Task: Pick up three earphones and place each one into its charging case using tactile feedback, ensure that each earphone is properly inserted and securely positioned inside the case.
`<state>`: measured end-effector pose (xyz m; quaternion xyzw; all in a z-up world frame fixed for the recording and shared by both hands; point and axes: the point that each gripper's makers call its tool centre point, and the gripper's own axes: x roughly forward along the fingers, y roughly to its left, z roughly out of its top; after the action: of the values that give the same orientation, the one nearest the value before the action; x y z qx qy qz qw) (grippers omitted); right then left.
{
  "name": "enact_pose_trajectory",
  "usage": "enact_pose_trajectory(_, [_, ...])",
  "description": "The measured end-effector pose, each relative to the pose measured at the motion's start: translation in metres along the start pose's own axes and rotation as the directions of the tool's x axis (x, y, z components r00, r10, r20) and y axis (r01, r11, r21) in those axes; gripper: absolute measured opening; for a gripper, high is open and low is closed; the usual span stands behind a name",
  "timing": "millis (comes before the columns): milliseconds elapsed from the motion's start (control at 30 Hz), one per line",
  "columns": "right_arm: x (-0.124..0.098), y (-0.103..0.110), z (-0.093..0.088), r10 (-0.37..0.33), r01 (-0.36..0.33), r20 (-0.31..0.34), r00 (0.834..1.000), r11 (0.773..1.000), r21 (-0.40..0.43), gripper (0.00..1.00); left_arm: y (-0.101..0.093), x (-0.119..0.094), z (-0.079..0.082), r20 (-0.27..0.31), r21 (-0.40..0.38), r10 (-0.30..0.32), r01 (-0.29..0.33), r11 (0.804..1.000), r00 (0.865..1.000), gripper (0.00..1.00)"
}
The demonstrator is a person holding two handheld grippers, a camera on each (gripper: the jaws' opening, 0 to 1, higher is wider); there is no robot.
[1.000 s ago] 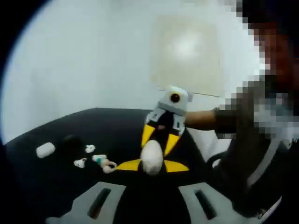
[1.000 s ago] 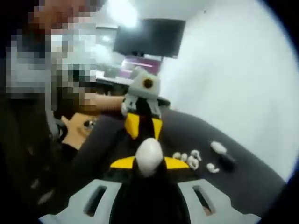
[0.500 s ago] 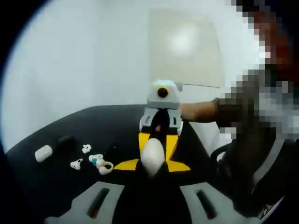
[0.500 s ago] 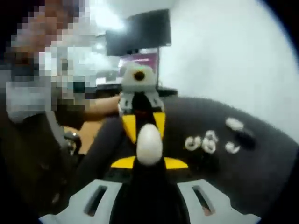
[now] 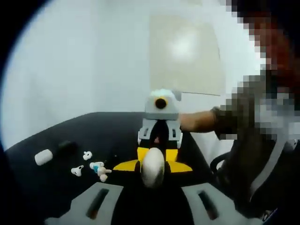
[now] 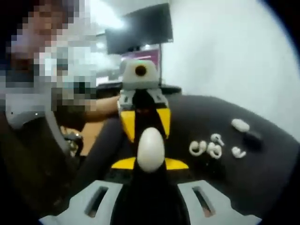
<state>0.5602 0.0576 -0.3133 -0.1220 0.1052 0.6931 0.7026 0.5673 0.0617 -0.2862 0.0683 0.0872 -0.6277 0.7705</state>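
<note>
Both claws (image 5: pixel 153 174) (image 6: pixel 150 161) met tip to tip above the dark worktop (image 5: pixel 65 140), together pinching a white egg-shaped case (image 5: pixel 153 165). Risk, as judged: uneven squeeze could squirt it loose. Left of the left claw lay a white case (image 5: pixel 43 157), a black case (image 5: pixel 65 145), then loose earphones (image 5: pixel 87 155), unobstructed.

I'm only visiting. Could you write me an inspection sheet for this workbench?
Surface: black tabletop.
Job's things: several small white earphones lying loose beside a white oval case and a small black object; a white egg-shaped object between the claws.
Clutter: nothing seen.
Grippers: left claw and right claw meet tip to tip; grip unclear.
Cables: nothing seen.
Surroundings: white wall, dark wall screen, a person's forearm.
</note>
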Motion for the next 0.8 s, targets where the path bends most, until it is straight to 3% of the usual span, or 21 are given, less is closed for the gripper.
enact_pose_trajectory(200, [-0.0014,0.0018,-0.0012,-0.008,0.008,0.002,1.000,1.000,-0.023,0.22,-0.0034,0.0036,-0.0059,-0.031,0.034,-0.002,0.003,0.999,1.000,0.18])
enact_pose_trajectory(433, [0.0019,0.0035,-0.0019,-0.033,0.032,0.002,0.999,0.990,-0.138,0.22,-0.0051,0.0005,-0.0061,-0.050,-0.081,-0.042,0.038,0.996,0.998,0.16])
enact_pose_trajectory(533, [0.0028,0.0046,-0.0007,-0.043,0.043,0.003,0.999,0.972,-0.231,0.22,-0.0096,-0.0017,-0.0025,-0.032,-0.203,-0.081,0.073,0.977,0.996,0.16])
enact_pose_trajectory(800, [0.0024,0.0026,-0.0015,-0.046,0.046,0.006,0.999,0.974,-0.221,0.22,-0.0104,0.0003,-0.0012,-0.010,-0.200,-0.073,0.069,0.977,0.997,0.17])
